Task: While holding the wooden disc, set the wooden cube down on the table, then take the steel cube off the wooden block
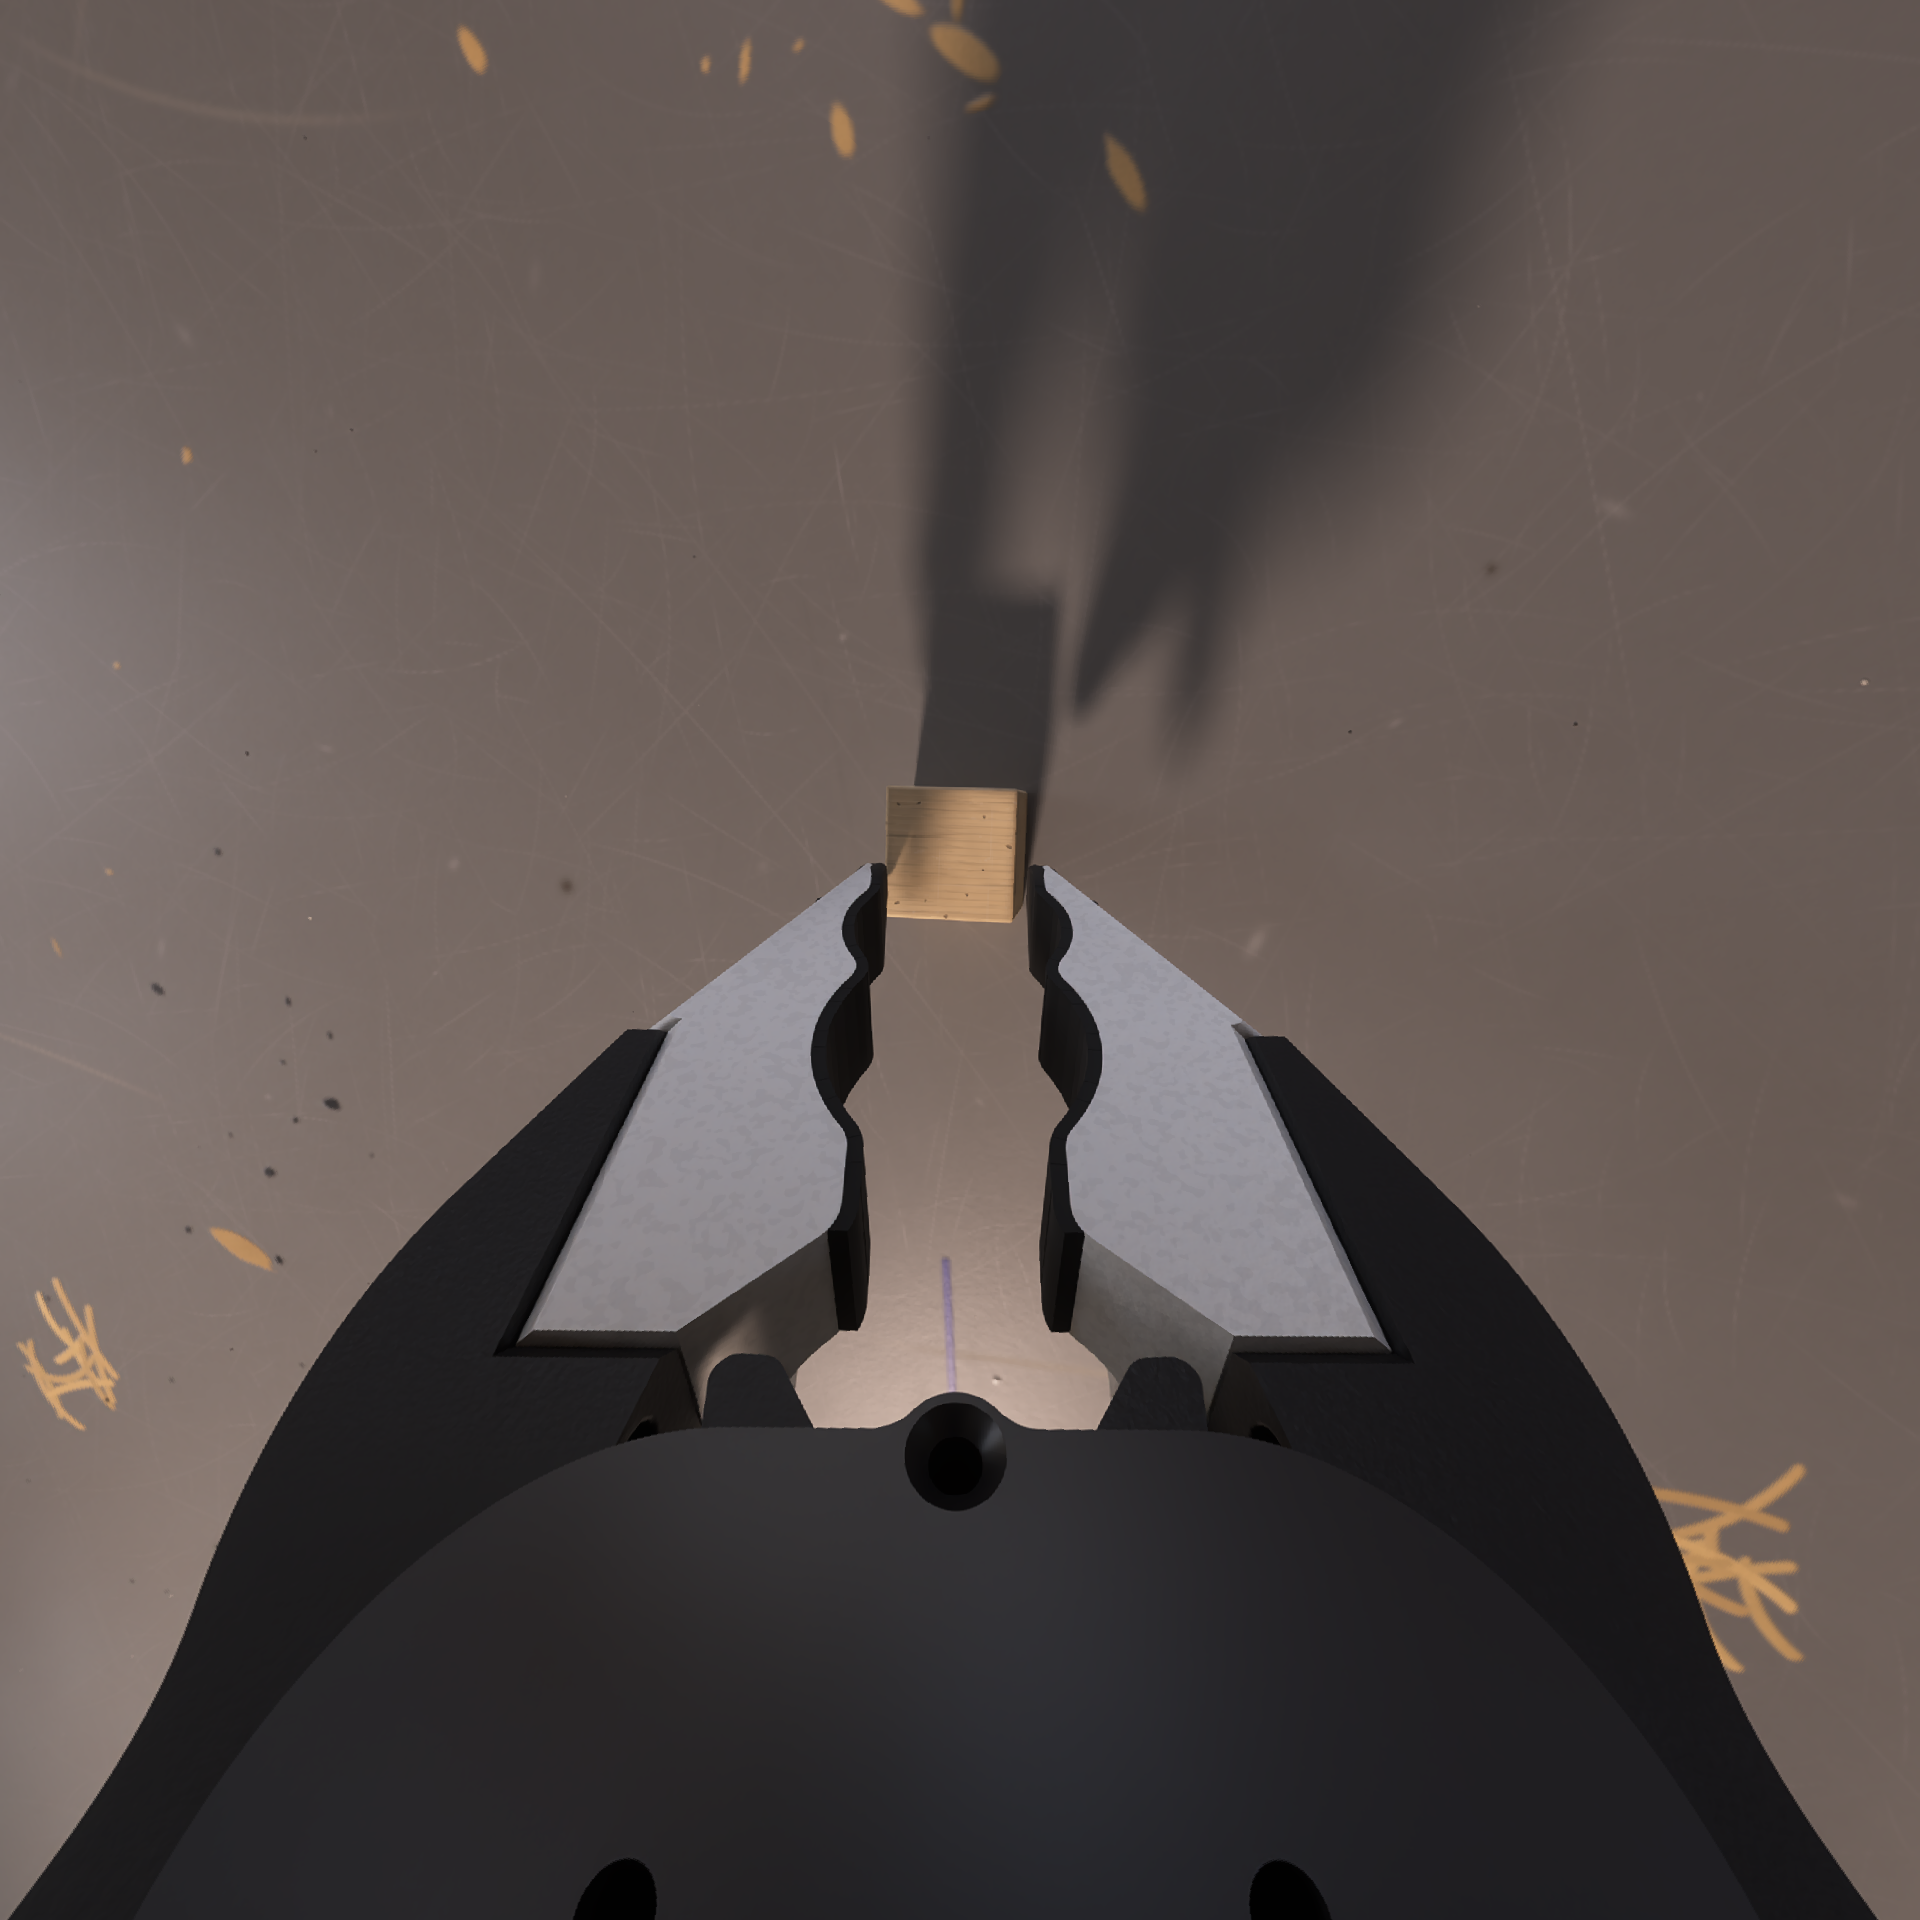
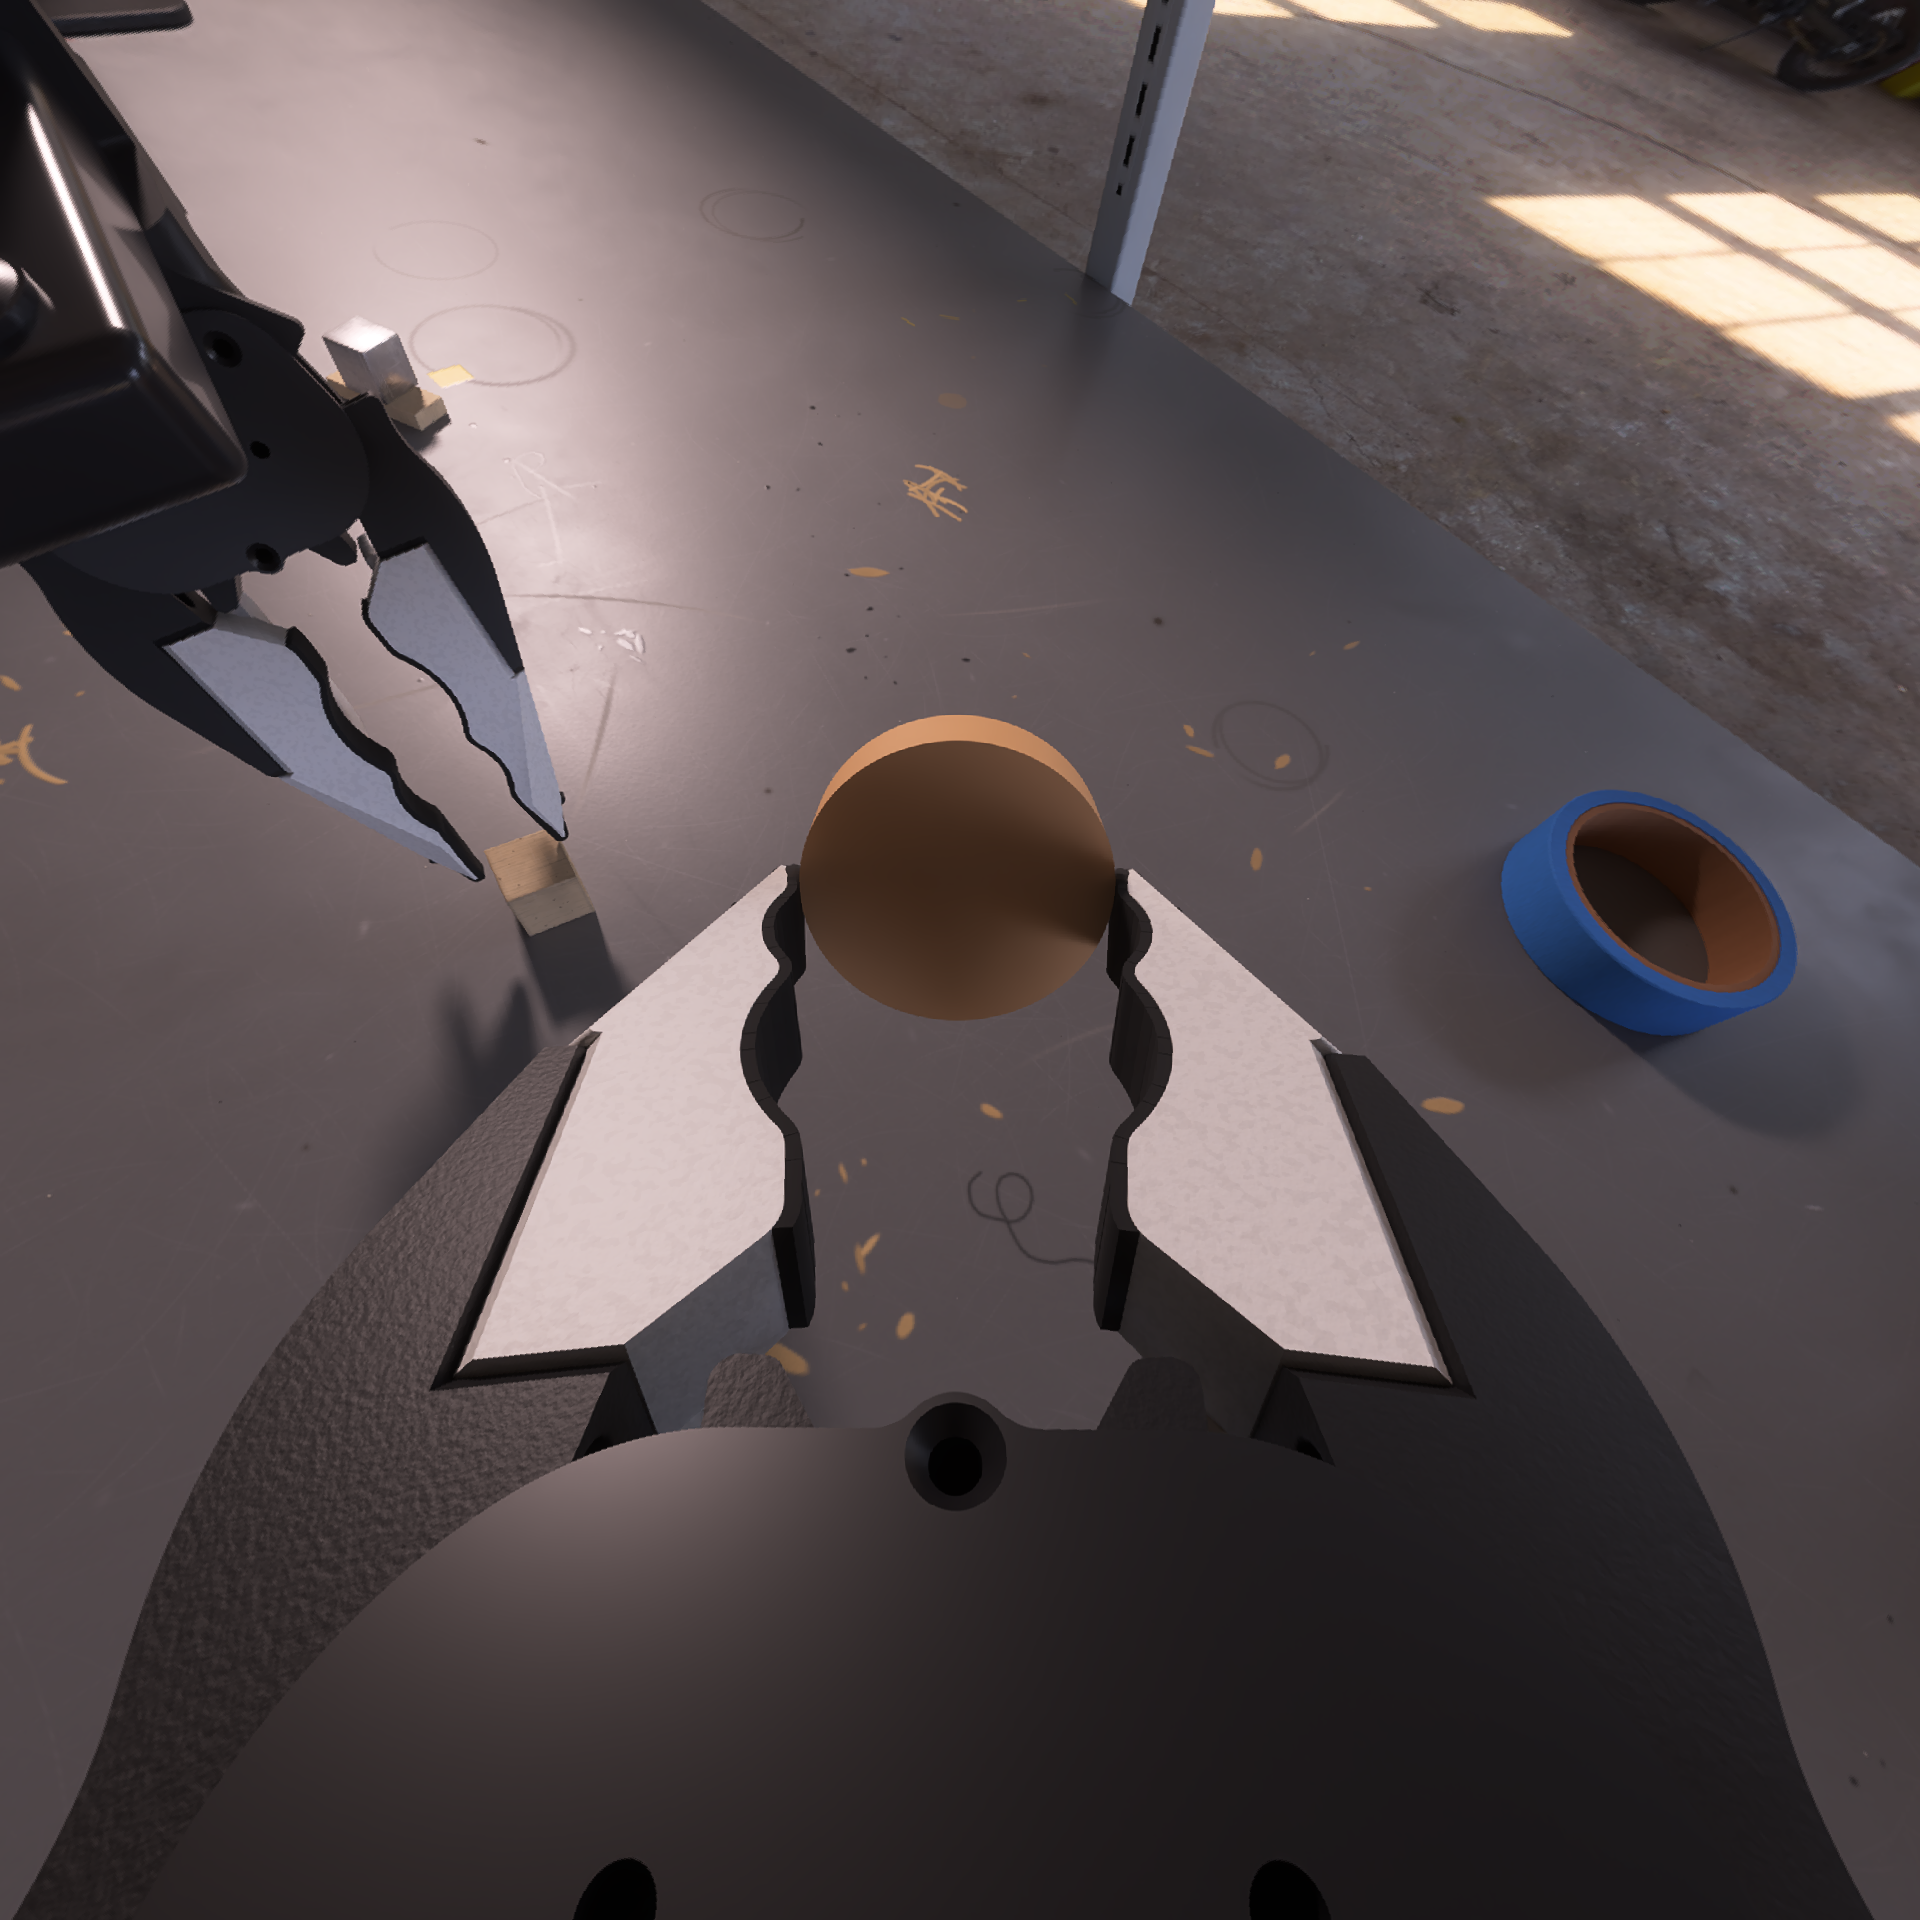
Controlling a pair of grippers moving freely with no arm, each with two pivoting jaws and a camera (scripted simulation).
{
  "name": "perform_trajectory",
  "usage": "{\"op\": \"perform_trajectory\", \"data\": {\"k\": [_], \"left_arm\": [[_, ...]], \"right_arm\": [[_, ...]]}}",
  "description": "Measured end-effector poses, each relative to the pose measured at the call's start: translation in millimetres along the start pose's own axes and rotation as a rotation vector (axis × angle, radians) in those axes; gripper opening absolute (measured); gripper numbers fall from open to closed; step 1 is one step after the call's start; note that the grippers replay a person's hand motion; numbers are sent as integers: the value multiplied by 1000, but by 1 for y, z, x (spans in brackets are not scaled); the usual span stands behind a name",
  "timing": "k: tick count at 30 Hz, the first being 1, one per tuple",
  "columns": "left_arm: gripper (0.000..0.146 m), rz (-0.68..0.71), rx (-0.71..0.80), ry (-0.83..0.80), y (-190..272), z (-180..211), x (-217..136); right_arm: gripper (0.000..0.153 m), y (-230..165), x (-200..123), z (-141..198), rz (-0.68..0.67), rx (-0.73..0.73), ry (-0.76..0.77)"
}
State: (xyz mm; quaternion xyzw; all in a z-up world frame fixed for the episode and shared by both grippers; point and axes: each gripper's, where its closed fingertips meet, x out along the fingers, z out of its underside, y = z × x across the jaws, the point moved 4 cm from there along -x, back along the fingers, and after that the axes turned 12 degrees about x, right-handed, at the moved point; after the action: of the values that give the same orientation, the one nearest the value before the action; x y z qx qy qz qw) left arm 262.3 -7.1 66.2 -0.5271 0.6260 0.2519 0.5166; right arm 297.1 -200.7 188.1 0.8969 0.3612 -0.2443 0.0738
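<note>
My left gripper [image 1: 954,881] is shut on the small wooden cube [image 1: 951,854], which sits between the fingertips down at the dark table [image 1: 416,623]. In the right wrist view the left gripper [image 2: 517,854] points down at the cube [image 2: 545,894], whose base rests on the table. My right gripper [image 2: 956,883] is shut on the round wooden disc [image 2: 956,868] and holds it above the table. The steel cube [image 2: 364,353] stands on the wooden block [image 2: 424,410] far back left, partly hidden behind the left gripper's body.
A blue tape roll [image 2: 1652,914] lies on the table to the right. A grey slotted post [image 2: 1143,145] stands at the table's far edge, with concrete floor beyond. Wood chips and scratches dot the tabletop.
</note>
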Motion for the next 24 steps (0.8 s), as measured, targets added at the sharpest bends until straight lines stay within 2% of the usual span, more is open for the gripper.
{"op": "perform_trajectory", "data": {"k": [24], "left_arm": [[35, -30, 25, -24, 0, 0, 2]], "right_arm": [[59, -1, 4, 5, -14, -6, -39]]}}
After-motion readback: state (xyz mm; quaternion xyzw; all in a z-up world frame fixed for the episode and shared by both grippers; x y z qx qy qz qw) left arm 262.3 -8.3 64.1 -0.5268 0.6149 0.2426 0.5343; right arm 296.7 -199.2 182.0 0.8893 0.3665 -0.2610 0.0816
